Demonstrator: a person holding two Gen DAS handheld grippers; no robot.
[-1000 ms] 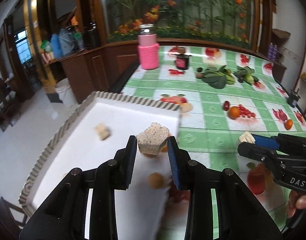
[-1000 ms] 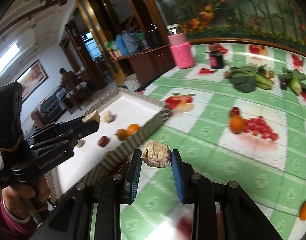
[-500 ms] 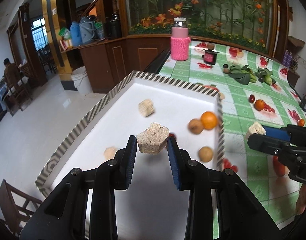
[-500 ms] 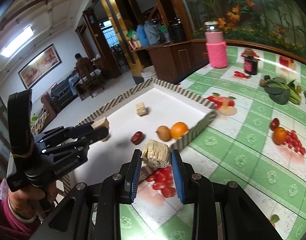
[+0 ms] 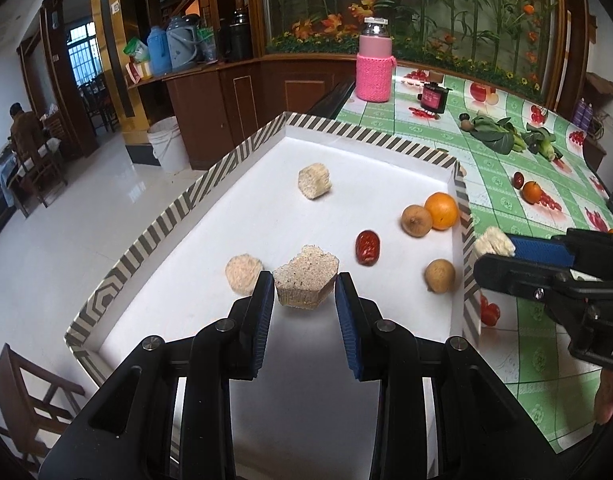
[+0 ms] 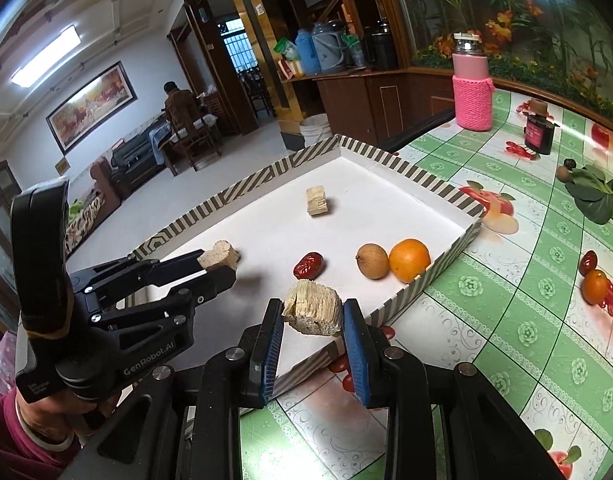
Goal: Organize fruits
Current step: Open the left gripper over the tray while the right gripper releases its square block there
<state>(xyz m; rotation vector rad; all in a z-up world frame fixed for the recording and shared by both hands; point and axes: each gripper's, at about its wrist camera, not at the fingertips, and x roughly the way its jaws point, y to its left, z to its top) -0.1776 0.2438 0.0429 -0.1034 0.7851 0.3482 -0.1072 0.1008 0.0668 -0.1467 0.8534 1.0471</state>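
My left gripper (image 5: 305,286) is shut on a beige, rough-faced chunk (image 5: 306,278) and hangs low over the near part of the white tray (image 5: 370,134) with the striped rim. On the tray floor lie two beige pieces (image 5: 314,180) (image 5: 243,274), a red date (image 5: 367,247), an orange (image 5: 441,211) and two brown round fruits (image 5: 416,220) (image 5: 439,275). My right gripper (image 6: 312,314) is shut on a pale layered chunk (image 6: 312,308) just above the tray's near rim (image 6: 446,192). Each gripper also shows in the other's view: left gripper (image 6: 220,264), right gripper (image 5: 492,250).
On the green checked tablecloth to the right lie a small orange (image 5: 531,191) with a date beside it, and leafy greens (image 5: 494,138). A pink-sleeved bottle (image 5: 373,68) and a dark jar (image 5: 432,98) stand at the back. The table edge drops to the floor left of the tray.
Both grippers have swung left from over the tablecloth to the tray, each still holding its chunk. The left one has also sunk closer to the tray floor.
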